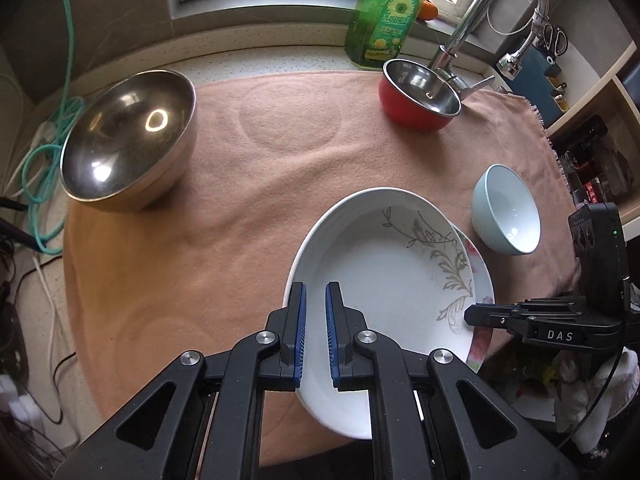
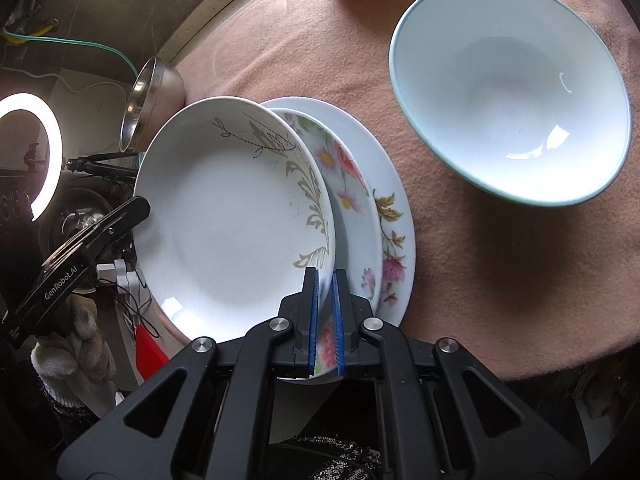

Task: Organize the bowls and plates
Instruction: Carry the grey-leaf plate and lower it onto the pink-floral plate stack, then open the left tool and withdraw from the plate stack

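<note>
A white plate with a grey leaf pattern (image 1: 384,264) is tilted above two flowered plates on the pink cloth (image 1: 240,184). My left gripper (image 1: 316,300) is shut on its near-left rim. In the right wrist view the leaf plate (image 2: 224,216) leans over a daisy plate (image 2: 352,200) that lies on a rose-rimmed plate (image 2: 394,216). My right gripper (image 2: 325,280) is shut on the leaf plate's rim. A light blue bowl (image 1: 506,210) stands to the right and also shows in the right wrist view (image 2: 512,92).
A large steel bowl (image 1: 128,140) stands at the far left of the cloth. A red bowl with a steel inside (image 1: 420,96) is at the back right by the tap (image 1: 480,20). A green soap bottle (image 1: 384,12) stands behind. Cables lie at the left.
</note>
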`<move>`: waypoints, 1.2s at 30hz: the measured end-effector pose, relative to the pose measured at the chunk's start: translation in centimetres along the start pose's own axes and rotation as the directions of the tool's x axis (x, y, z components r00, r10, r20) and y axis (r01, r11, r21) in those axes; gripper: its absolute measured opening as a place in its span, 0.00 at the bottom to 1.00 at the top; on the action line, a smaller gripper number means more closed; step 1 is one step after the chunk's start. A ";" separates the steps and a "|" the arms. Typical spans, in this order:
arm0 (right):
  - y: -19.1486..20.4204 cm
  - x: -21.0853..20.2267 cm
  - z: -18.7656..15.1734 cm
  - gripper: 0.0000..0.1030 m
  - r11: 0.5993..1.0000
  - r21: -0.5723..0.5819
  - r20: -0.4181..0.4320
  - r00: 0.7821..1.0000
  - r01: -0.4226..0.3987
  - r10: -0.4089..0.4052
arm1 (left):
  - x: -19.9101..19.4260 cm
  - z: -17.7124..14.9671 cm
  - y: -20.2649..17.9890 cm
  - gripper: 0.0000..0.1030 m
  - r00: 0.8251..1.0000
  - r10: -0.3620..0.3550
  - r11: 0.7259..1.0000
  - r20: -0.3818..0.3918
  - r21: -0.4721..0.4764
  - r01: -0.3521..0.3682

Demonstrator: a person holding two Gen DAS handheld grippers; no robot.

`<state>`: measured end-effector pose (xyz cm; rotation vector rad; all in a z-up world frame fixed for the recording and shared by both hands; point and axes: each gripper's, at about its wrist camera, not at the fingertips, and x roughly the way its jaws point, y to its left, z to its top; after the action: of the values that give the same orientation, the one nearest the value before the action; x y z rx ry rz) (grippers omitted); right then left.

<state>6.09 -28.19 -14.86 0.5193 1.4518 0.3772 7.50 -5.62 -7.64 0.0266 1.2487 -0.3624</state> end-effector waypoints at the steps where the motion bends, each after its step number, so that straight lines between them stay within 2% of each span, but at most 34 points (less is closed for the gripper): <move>1: -0.1 -0.1 0.0 0.07 1.000 -0.006 -0.001 1.000 -0.001 0.001 | -0.1 -0.4 0.0 0.08 1.000 0.002 1.000 0.008 -0.017 -0.002; 3: 0.3 -0.1 -0.1 0.07 1.000 -0.018 0.004 1.000 0.003 -0.003 | -0.8 -1.1 0.3 0.08 0.999 -0.009 0.998 0.038 -0.060 0.011; 7: 1.0 -0.2 -0.2 0.08 0.998 -0.064 0.020 1.000 0.022 -0.021 | -3.0 -2.2 1.4 0.09 0.989 0.003 0.985 0.147 -0.171 0.023; 8: 1.1 -0.2 -0.2 0.08 0.997 -0.069 0.022 1.000 0.022 -0.020 | -3.3 -2.5 1.7 0.14 0.985 0.001 0.979 0.170 -0.200 0.034; 10: 1.1 -0.2 -0.2 0.08 0.997 -0.081 0.021 1.000 0.018 -0.016 | -3.2 -3.0 1.9 0.16 0.983 0.009 0.972 0.185 -0.232 0.035; 14: 1.0 -0.3 -0.2 0.08 0.996 -0.089 0.020 1.000 0.012 -0.010 | -2.0 -3.2 1.3 0.16 0.983 0.050 0.974 0.175 -0.226 -0.009; 22: 0.7 -0.8 -0.4 0.08 0.995 -0.100 0.023 1.000 0.008 -0.006 | -0.4 -4.1 0.7 0.16 0.988 0.036 0.974 0.151 -0.225 -0.002; 30: 1.0 -2.0 -0.6 0.09 0.990 -0.131 0.050 0.998 0.050 -0.044 | 0.4 -4.8 -0.2 0.16 0.991 0.039 0.975 0.127 -0.222 -0.010; 35: 1.4 -2.6 -0.8 0.27 0.984 -0.161 0.065 0.996 0.075 -0.066 | 0.7 -5.4 -0.8 0.16 0.993 0.024 0.975 0.115 -0.224 0.002; 36: 1.6 -2.8 -0.9 0.27 0.982 -0.173 0.071 0.995 0.083 -0.071 | 0.7 -5.4 -0.9 0.16 0.993 0.029 0.975 0.115 -0.224 -0.002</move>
<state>5.04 -28.30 -11.72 0.3296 1.3571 0.4185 2.46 -5.44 -9.90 -0.1754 1.1659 -0.2047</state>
